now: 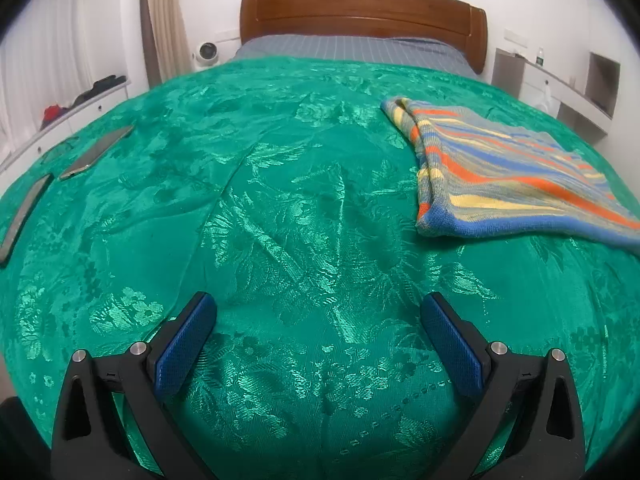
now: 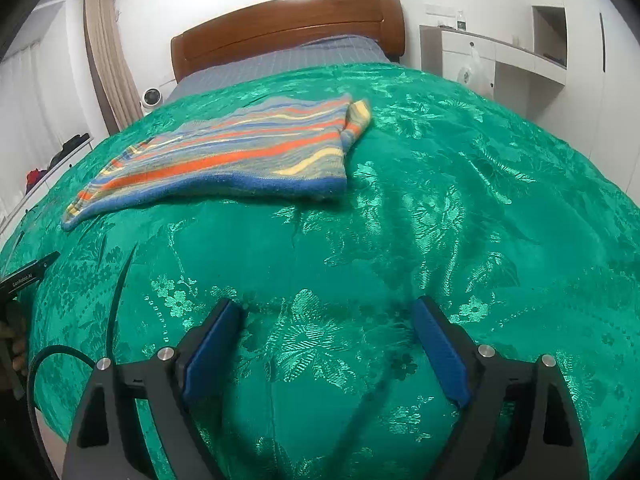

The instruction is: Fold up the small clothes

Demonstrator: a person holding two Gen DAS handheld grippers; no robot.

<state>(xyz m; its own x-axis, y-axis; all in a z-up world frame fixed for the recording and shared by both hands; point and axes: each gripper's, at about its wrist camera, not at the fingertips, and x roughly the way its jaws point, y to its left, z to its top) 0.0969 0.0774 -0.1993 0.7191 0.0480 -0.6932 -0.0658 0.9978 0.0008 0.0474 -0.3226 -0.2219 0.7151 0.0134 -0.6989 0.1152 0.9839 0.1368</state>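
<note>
A striped knit garment point(image 1: 508, 172) in blue, orange, yellow and grey lies folded flat on the green bedspread point(image 1: 280, 208), at the right in the left wrist view. In the right wrist view the garment point(image 2: 228, 160) lies at the upper left on the bedspread point(image 2: 460, 216). My left gripper point(image 1: 318, 312) is open and empty, over bare bedspread, well short and left of the garment. My right gripper point(image 2: 326, 316) is open and empty, over bare bedspread, nearer than the garment and to its right.
Two flat phone-like objects point(image 1: 96, 152) point(image 1: 24, 212) lie at the bed's left side. A wooden headboard point(image 1: 360, 12) and grey sheet point(image 1: 348, 48) are at the far end. A white fan point(image 1: 206, 54) and shelves stand by the wall. The left gripper's body point(image 2: 28, 272) shows at the left edge.
</note>
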